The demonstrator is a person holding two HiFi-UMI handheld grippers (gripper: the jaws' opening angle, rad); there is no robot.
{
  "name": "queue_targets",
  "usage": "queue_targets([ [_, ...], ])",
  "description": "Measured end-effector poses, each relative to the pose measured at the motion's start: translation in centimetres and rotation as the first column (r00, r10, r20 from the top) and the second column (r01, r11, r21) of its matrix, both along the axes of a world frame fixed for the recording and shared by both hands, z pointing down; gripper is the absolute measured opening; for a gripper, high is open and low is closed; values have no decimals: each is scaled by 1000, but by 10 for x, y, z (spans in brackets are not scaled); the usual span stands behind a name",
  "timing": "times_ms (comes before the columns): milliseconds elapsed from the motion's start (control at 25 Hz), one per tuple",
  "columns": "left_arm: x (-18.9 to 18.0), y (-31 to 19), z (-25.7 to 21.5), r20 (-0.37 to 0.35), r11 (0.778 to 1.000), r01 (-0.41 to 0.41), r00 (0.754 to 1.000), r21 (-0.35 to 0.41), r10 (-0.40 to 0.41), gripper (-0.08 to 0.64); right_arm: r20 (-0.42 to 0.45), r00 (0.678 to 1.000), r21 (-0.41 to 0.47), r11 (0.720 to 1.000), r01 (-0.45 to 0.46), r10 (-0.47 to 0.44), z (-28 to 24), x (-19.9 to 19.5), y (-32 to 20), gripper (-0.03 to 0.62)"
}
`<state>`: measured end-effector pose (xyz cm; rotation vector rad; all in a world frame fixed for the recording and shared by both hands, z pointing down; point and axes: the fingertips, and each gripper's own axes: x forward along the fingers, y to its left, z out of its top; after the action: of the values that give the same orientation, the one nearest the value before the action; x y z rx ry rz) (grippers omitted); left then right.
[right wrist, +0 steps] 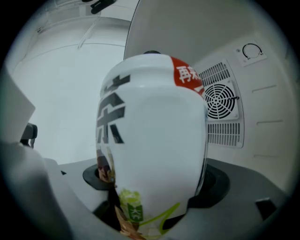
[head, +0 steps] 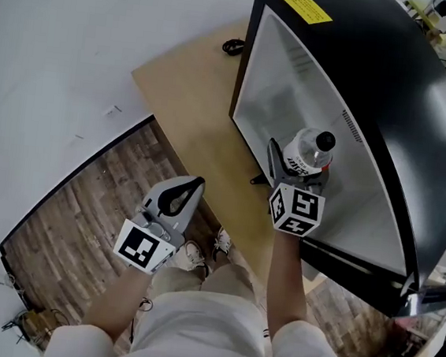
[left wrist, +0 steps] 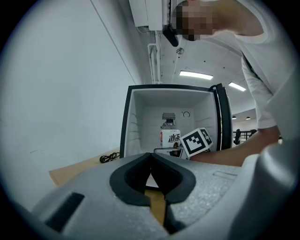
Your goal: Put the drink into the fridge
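drink [right wrist: 154, 117] in R tongs [right wrist: 157, 182] (in fridge [head: 391, 88])

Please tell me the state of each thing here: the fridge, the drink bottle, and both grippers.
fridge: door open.
drink bottle: capped, upright, inside the fridge, gripped by the right gripper.
right gripper: shut on the drink bottle.
left gripper: shut, holding nothing, outside the fridge.
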<state>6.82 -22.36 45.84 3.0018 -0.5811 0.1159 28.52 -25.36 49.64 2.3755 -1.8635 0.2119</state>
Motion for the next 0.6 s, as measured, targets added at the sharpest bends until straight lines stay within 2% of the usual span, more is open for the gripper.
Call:
queue_targets([
  [320, 2, 3, 12, 13, 1000, 2, 1000, -29, -1, 12, -51, 996, 2, 997, -73, 73, 7, 28, -11, 430],
  [600, -1, 0, 17, 31, 999, 17, 999, -33, -16, 14, -61, 992, 19, 993, -113, 114, 13, 46, -19, 430],
])
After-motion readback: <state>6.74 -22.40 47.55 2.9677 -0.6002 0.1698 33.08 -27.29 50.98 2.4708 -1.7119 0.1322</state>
